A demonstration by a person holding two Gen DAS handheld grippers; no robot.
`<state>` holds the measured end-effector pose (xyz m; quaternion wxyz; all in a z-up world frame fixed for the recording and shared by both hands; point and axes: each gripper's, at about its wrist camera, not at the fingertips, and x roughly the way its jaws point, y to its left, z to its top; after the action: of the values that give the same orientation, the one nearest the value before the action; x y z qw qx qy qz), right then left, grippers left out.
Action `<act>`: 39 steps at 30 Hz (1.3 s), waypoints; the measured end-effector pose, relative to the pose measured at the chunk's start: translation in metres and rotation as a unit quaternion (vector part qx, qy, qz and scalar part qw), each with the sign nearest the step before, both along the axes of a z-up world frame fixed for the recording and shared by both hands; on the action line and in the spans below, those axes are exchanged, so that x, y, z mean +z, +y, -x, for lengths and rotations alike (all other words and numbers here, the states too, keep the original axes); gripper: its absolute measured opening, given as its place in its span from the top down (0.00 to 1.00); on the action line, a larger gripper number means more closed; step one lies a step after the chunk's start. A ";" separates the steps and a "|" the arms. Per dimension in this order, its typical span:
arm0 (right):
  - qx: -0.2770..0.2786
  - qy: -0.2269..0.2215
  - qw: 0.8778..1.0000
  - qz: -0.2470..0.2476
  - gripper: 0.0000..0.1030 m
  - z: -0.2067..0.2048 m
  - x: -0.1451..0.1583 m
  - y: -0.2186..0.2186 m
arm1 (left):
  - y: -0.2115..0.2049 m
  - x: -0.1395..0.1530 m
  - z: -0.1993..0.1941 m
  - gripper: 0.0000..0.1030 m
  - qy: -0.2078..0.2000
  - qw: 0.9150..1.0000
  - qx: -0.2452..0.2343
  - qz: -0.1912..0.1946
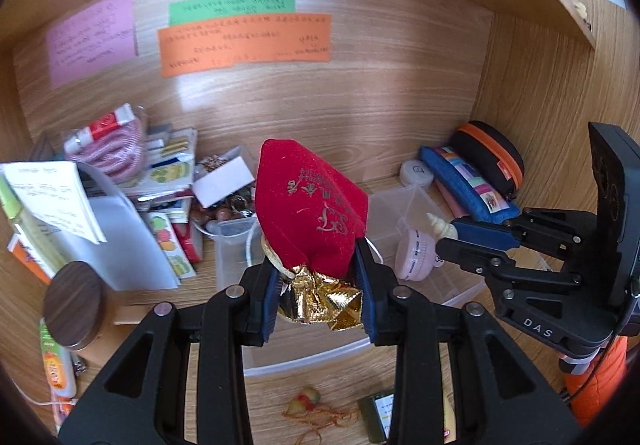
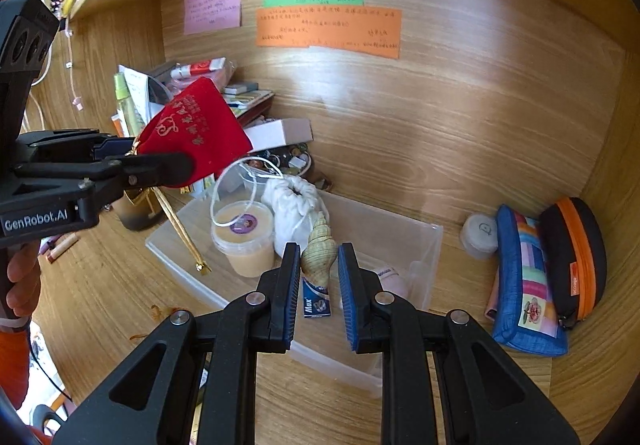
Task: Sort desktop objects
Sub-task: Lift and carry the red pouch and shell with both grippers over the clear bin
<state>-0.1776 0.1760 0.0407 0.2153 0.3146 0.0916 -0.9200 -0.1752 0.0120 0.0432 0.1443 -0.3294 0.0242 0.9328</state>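
Left wrist view: left gripper (image 1: 318,277) with fingers (image 1: 366,285) narrowly parted, clamped on the gathered neck of a red velvet pouch (image 1: 310,207), gold lining bunched between the pads. Gold lettering on the pouch too blurred to read. Beyond, a clear plastic bin (image 1: 404,213), mostly hidden behind pouch and fingers. At right, right gripper (image 1: 448,235) pinching a pale spiral shell (image 1: 440,227), only its tip showing. Further back, a heap of packets (image 1: 168,169) at left, hard to separate, and a blue pencil case (image 1: 468,185) at right.

Right wrist view: right gripper (image 2: 319,273), fingers (image 2: 290,285) nearly together, gripping the spiral shell (image 2: 319,253) above the clear plastic bin (image 2: 420,245). Inside the bin, a lidded tub (image 2: 244,237) and a white drawstring bag (image 2: 294,205), partly covered. Red velvet pouch (image 2: 192,129) held above the tabletop (image 2: 100,285) at left.
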 end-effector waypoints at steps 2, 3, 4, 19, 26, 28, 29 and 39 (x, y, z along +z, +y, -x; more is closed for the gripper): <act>-0.001 -0.007 1.000 0.001 0.83 0.005 -0.004 0.001 | 0.004 -0.006 0.005 0.68 -0.008 1.000 -0.006 0.000; -0.002 -0.011 1.000 0.001 0.83 0.008 -0.006 0.001 | 0.006 -0.008 0.008 0.68 -0.012 1.000 -0.008 0.001; -0.002 -0.014 1.000 0.001 0.83 0.011 -0.008 0.002 | 0.007 -0.011 0.010 0.68 -0.014 1.000 -0.010 0.001; -0.001 -0.055 0.998 -0.011 0.83 0.034 -0.040 -0.005 | 0.029 -0.056 0.032 0.68 -0.064 0.997 -0.047 0.016; 0.009 -0.064 0.998 -0.021 0.83 0.037 -0.049 -0.009 | 0.038 -0.070 0.037 0.67 -0.076 0.994 -0.069 0.026; 0.011 -0.067 0.998 -0.021 0.83 0.037 -0.051 -0.008 | 0.040 -0.070 0.036 0.67 -0.070 0.994 -0.072 0.031; 0.011 -0.068 0.997 -0.023 0.83 0.038 -0.053 -0.009 | 0.041 -0.070 0.036 0.66 -0.070 0.994 -0.074 0.031; 0.022 -0.065 0.997 -0.041 0.83 0.037 -0.058 -0.014 | 0.045 -0.081 0.038 0.60 -0.086 0.992 -0.093 0.026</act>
<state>-0.2145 0.1619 -0.0177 0.2283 0.3802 0.1215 -0.8880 -0.2133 0.0574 -0.0377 0.2229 -0.4081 0.0663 0.8828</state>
